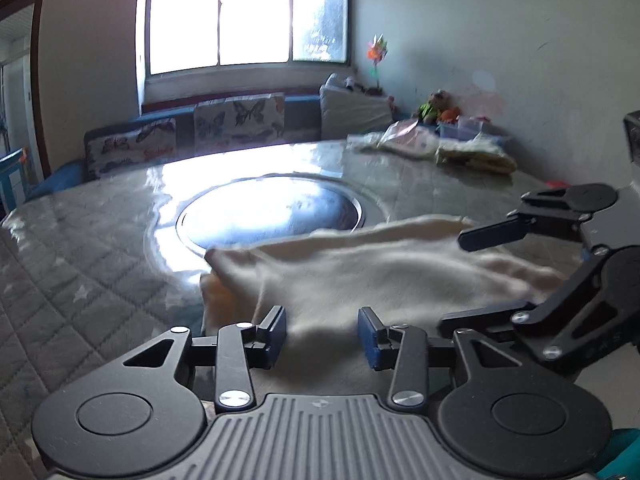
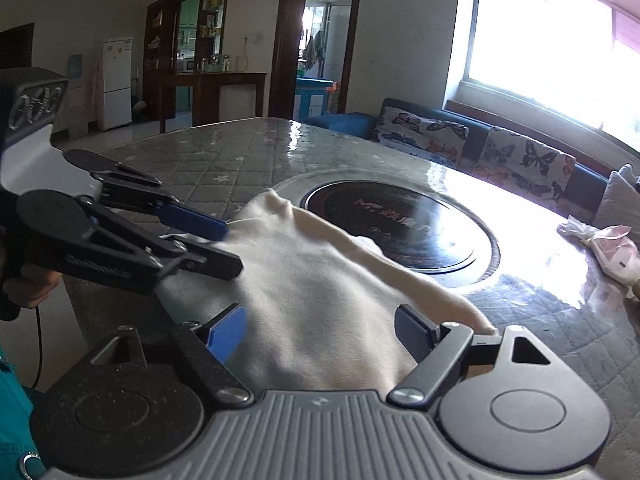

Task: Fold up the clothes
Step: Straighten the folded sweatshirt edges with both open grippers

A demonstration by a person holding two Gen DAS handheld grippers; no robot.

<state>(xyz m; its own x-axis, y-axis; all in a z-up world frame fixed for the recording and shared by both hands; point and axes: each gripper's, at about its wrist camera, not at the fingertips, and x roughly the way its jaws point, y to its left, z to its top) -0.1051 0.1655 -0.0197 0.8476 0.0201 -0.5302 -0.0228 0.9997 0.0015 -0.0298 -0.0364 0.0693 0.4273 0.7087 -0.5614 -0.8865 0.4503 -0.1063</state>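
A cream garment [image 1: 360, 272] lies spread on the table, reaching from the front edge toward the round hob; the right wrist view shows the same garment [image 2: 320, 280]. My left gripper [image 1: 322, 332] is open a moderate way, its pads apart over the garment's near edge. Seen from the right wrist view, the left gripper [image 2: 230, 246] has its fingertips at the garment's left edge. My right gripper [image 2: 320, 332] is wide open above the cloth and presses nothing. In the left wrist view the right gripper [image 1: 476, 276] comes in from the right side over the garment.
The table [image 1: 80, 240] has a grey quilted cover under clear plastic and a round dark hob [image 1: 272, 212] set in its middle. Folded pale clothes [image 1: 472, 152] and a pink bag [image 2: 608, 248] sit at the far side. A butterfly-print sofa [image 2: 500, 148] stands behind.
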